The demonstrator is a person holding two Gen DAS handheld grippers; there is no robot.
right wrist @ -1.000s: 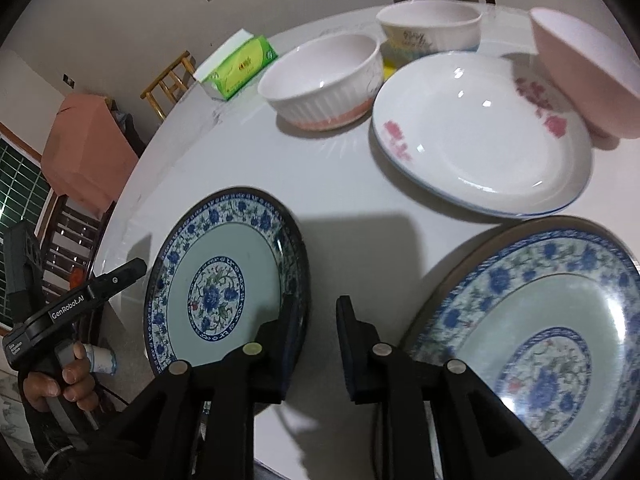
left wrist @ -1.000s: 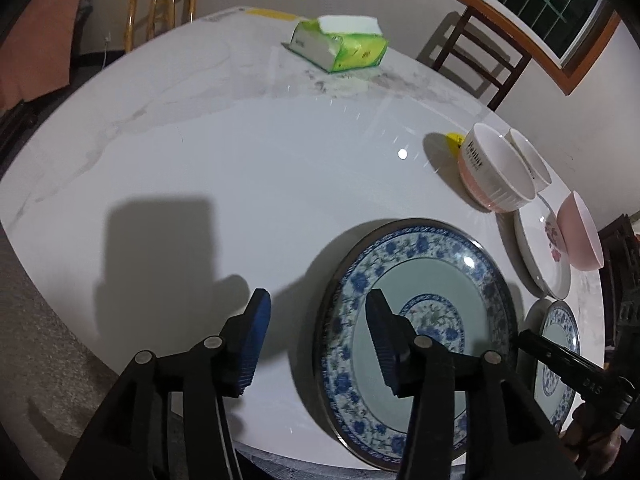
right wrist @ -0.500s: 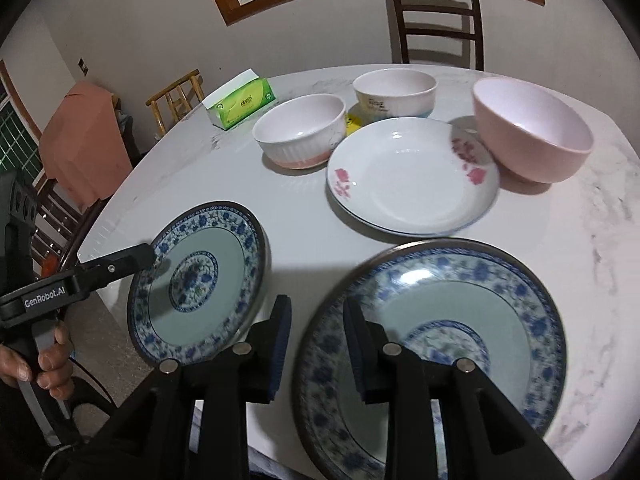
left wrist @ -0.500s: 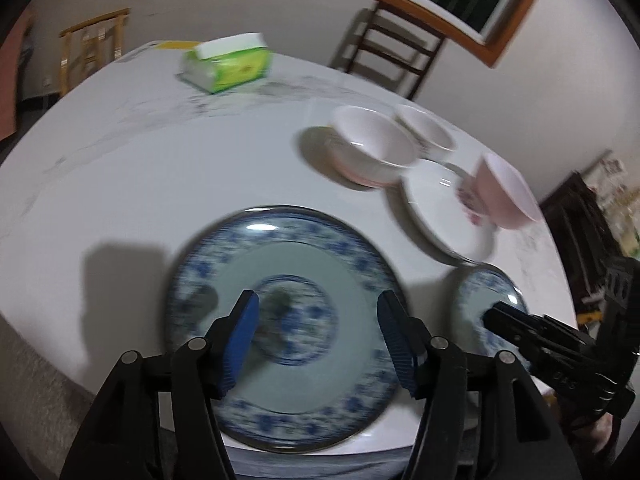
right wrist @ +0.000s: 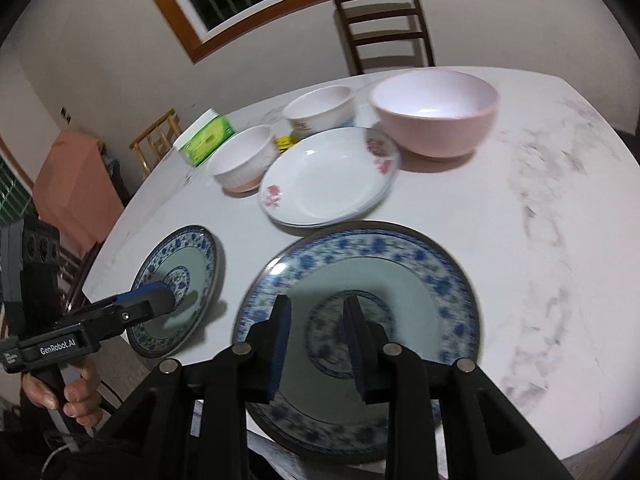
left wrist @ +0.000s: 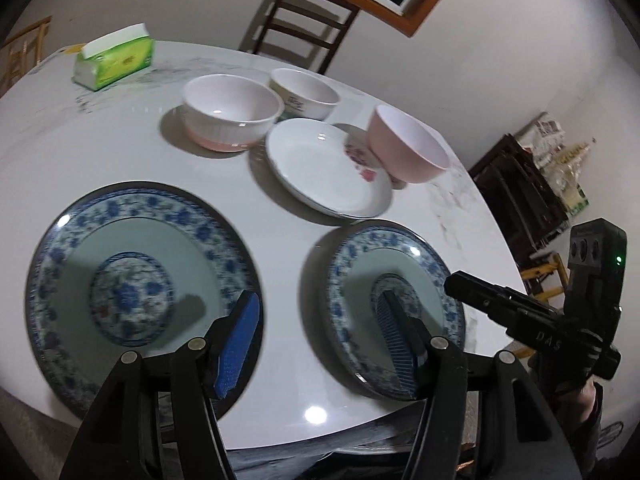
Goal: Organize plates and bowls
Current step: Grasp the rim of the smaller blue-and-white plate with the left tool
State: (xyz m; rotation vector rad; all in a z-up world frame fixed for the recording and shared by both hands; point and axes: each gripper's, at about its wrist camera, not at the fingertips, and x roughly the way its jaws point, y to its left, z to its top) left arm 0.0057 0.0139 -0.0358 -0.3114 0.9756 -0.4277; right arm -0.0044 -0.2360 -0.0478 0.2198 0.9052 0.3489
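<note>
Two blue-patterned plates lie at the near edge of the white marble table. In the left wrist view they are the left blue plate and the right blue plate. My left gripper is open and empty, above the gap between them. In the right wrist view my right gripper is open and empty above the right blue plate; the left blue plate lies under the left gripper. Behind are a white floral plate, a ribbed white bowl, a small white bowl and a pink bowl.
A green tissue pack lies at the far left of the table. A wooden chair stands behind the table, another at its left. A dark cabinet is at the right.
Both grippers have swung: the left wrist view has panned right, from the left plate to the gap between the plates. The right gripper has moved over the right plate. Both stay open.
</note>
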